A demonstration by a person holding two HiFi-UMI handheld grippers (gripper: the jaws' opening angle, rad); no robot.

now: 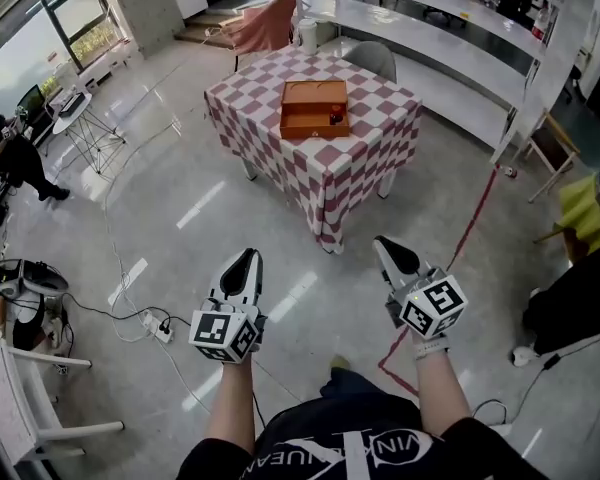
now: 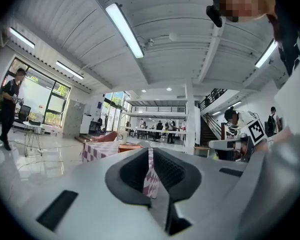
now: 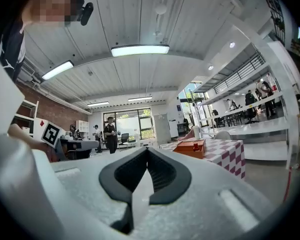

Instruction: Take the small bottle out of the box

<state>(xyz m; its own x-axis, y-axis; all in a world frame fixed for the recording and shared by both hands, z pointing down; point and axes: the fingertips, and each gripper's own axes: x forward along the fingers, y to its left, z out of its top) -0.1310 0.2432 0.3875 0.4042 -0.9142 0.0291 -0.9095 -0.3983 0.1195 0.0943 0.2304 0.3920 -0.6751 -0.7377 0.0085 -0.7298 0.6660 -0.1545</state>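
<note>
Both pairs of jaws are clenched on nothing: my left gripper (image 1: 247, 256) and my right gripper (image 1: 382, 241) each show only a thin slit between the pads, with no object in it. I judge I carry the 2 of them level and closed out front because I stand well back from the work, with nothing in reach to grasp. The small bottle (image 1: 333, 118), a red speck from here, lies toward the right end of the orange box (image 1: 305, 110). That box sits lidless near the middle of the checkered table (image 1: 352, 163), far ahead. Bare floor lies between me and the table's near corner. A power strip (image 1: 161, 330) lies near on my left and a red tape line (image 1: 477, 216) runs along my right. With 1 grey chair (image 1: 372, 58) at the far side, the near edge looks the easiest approach.
</note>
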